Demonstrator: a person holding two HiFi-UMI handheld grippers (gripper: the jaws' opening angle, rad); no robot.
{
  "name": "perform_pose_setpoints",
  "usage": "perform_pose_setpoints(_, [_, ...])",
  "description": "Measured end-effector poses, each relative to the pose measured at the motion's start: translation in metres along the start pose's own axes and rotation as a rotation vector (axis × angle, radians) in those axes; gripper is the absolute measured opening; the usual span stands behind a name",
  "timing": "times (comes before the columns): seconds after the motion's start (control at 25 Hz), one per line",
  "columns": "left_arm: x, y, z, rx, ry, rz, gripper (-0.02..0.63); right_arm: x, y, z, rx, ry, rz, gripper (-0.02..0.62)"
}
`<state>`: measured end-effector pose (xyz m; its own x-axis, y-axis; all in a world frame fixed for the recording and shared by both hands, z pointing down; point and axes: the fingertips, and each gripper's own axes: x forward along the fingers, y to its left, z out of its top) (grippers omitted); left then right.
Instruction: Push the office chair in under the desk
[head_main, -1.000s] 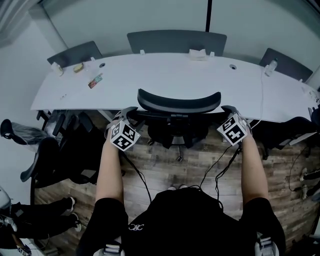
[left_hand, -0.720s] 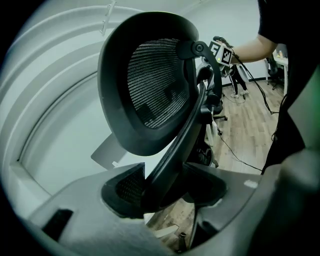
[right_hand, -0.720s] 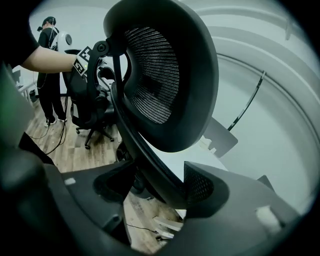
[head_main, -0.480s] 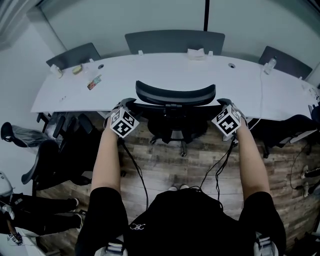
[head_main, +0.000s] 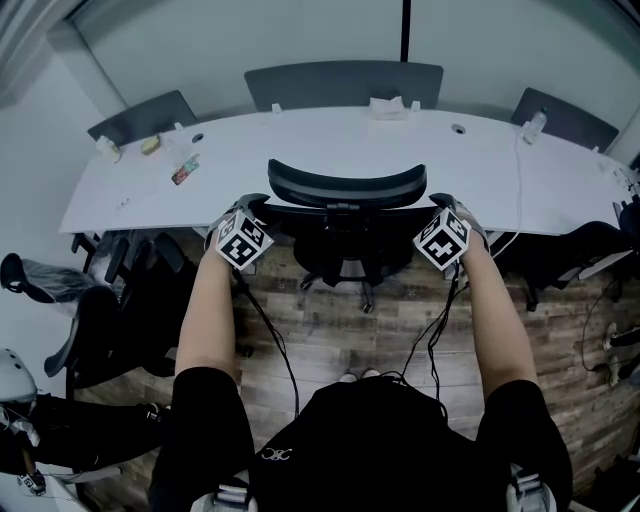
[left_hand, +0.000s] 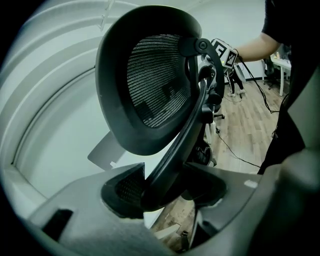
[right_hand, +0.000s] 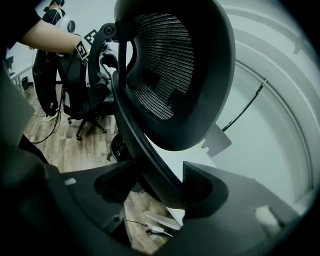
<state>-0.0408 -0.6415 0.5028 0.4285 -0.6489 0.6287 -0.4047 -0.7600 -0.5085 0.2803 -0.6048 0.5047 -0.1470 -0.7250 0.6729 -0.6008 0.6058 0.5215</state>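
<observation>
The black office chair (head_main: 345, 188) stands at the near edge of the long white desk (head_main: 300, 145), its mesh headrest over the desk's rim and its seat under the top. My left gripper (head_main: 258, 210) is shut on the left edge of the backrest frame. My right gripper (head_main: 436, 208) is shut on the right edge. In the left gripper view the jaws (left_hand: 161, 186) clamp the curved black frame bar below the headrest (left_hand: 150, 85). The right gripper view shows the same hold (right_hand: 161, 185) from the other side, under the headrest (right_hand: 175, 70).
Grey chairs (head_main: 343, 85) line the desk's far side. A black chair (head_main: 130, 300) stands on the left and another (head_main: 575, 262) on the right. Small items (head_main: 185, 168) and a white box (head_main: 385, 104) lie on the desk. Cables (head_main: 430, 335) trail over the wood floor.
Both grippers and the chair have moved forward toward the desk; the headrest now reaches further over the desk's near edge. The hold on the backrest is unchanged.
</observation>
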Motion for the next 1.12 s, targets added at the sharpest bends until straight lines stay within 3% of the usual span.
perform_pose_setpoints(0.24, [-0.001,0.000,0.000,-0.021,0.016,0.035,0.236,0.000,0.000,0.001,0.003,0.013,0.021,0.304])
perform_pose_setpoints(0.4, [-0.014,-0.001,0.004,-0.099,-0.007,0.145,0.244,-0.003,0.001,0.002,-0.020,-0.040,0.021,0.305])
perform_pose_setpoints(0.48, [-0.031,-0.002,0.021,-0.184,-0.130,0.238,0.161,-0.011,0.002,0.006,-0.025,-0.094,-0.001,0.304])
perform_pose_setpoints(0.52, [-0.043,-0.001,0.033,-0.234,-0.209,0.296,0.072,-0.021,0.001,0.012,-0.009,-0.141,-0.025,0.290])
perform_pose_setpoints(0.56, [-0.056,0.000,0.044,-0.284,-0.280,0.351,0.029,-0.034,-0.001,0.021,0.023,-0.207,-0.058,0.263])
perform_pose_setpoints(0.64, [-0.081,-0.003,0.063,-0.380,-0.374,0.413,0.008,-0.065,-0.007,0.038,0.131,-0.358,-0.131,0.175])
perform_pose_setpoints(0.72, [-0.099,-0.014,0.077,-0.465,-0.428,0.416,0.008,-0.095,-0.006,0.050,0.251,-0.483,-0.181,0.089])
perform_pose_setpoints(0.8, [-0.107,-0.030,0.085,-0.515,-0.421,0.406,0.008,-0.117,0.003,0.059,0.339,-0.560,-0.217,0.008])
perform_pose_setpoints(0.96, [-0.119,-0.061,0.093,-0.595,-0.362,0.390,0.008,-0.138,0.035,0.071,0.435,-0.610,-0.288,0.008])
perform_pose_setpoints(1.12, [-0.129,-0.087,0.104,-0.695,-0.393,0.387,0.008,-0.155,0.062,0.071,0.650,-0.686,-0.221,0.008])
